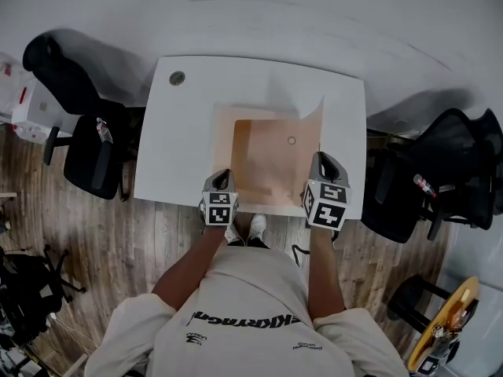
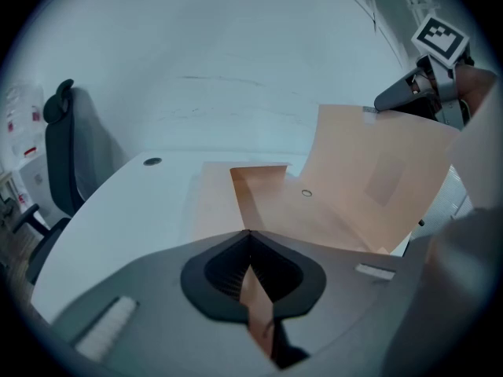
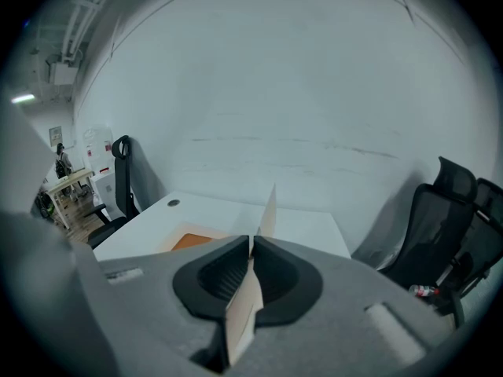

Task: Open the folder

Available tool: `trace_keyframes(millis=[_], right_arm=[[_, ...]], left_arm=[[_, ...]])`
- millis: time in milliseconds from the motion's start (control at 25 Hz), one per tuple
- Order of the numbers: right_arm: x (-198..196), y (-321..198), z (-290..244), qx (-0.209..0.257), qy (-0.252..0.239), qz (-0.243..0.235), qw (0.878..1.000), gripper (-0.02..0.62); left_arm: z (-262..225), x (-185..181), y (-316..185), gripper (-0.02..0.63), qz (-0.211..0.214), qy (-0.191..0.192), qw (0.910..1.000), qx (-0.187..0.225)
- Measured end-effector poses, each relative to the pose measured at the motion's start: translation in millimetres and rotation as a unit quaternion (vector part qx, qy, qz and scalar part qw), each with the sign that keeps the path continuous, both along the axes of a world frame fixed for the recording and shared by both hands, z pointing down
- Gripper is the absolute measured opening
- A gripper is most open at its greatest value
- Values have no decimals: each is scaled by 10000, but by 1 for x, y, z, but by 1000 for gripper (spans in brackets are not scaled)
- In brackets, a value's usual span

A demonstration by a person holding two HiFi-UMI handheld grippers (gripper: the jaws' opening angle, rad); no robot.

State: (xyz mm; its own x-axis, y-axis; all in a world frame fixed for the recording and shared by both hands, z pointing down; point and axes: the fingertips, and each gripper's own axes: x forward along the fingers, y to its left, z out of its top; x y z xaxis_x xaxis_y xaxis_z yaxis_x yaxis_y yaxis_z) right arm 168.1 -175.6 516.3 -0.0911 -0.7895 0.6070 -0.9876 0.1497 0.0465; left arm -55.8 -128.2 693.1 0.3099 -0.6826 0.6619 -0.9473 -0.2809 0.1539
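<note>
A tan paper folder (image 1: 263, 159) lies on the white table (image 1: 185, 144) in front of me. Its inner pocket and a small round fastener (image 1: 291, 140) are showing. My left gripper (image 1: 222, 176) is shut on the near left edge of the lower sheet, and a strip of that sheet runs between its jaws (image 2: 249, 234). My right gripper (image 1: 321, 160) is shut on the front cover (image 2: 377, 179) and holds it raised at the right side. In the right gripper view the cover (image 3: 267, 209) is seen edge-on, running out from the closed jaws (image 3: 251, 239).
A black office chair (image 1: 82, 124) stands left of the table and another (image 1: 452, 171) stands at the right. A cable grommet (image 1: 177, 78) sits in the table's far left corner. White boxes (image 1: 23, 104) are on the wooden floor at the far left.
</note>
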Motion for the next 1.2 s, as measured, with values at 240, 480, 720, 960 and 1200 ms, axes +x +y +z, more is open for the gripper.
trace_keyframes(millis=[240,480,720,960,1200], right_arm=[[17,-1,2,-26,13,70,10000,20],[31,1,4,-92,54,51,9999,20],[44,3,8,-234,98,-31,9997,18],[59,6,11,-348,222,21,9991,18],[72,5,16,-498,362,-28,9981,21]], left_arm=[[0,2,-1,-5,96,-40,9999,-16],[1,3,0,-3,136,-60,9999,-45],[2,1,1,-3,143,-25,9999,-47],[1,1,0,-3,135,2,9999,-84],[1,2,1,-3,173,23,9998,-91]])
